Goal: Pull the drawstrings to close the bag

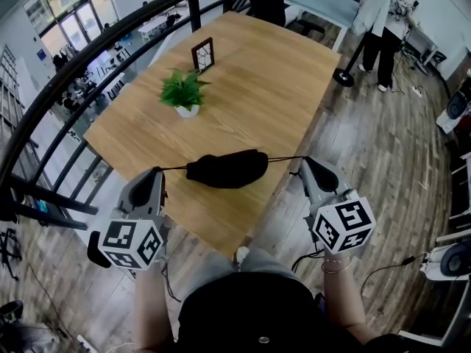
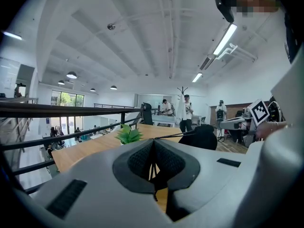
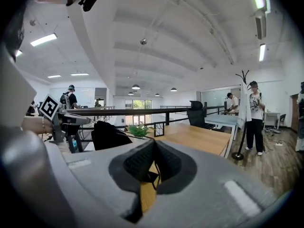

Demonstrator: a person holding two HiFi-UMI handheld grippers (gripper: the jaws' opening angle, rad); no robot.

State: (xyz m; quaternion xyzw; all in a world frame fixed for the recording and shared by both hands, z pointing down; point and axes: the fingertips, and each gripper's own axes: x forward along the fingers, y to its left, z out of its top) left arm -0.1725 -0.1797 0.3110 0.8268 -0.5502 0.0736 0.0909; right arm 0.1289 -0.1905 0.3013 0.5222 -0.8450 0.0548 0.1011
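A black drawstring bag [image 1: 227, 169] lies near the front edge of the wooden table [image 1: 272, 79]. Its mouth is gathered. One thin black drawstring [image 1: 173, 168] runs taut to the left, into my left gripper [image 1: 157, 172], which is shut on it. The other drawstring [image 1: 285, 158] runs right, past the table's edge, into my right gripper [image 1: 304, 162], also shut on its cord. In the left gripper view the cord [image 2: 168, 137] leads from the closed jaws to the bag [image 2: 202, 137]. The right gripper view shows the bag [image 3: 108, 136] left of its closed jaws.
A small potted plant [image 1: 184, 94] and a framed sign [image 1: 203, 54] stand farther back on the table. A dark railing [image 1: 88, 57] runs along the table's left side. People [image 1: 386, 20] stand at the far right on the wooden floor.
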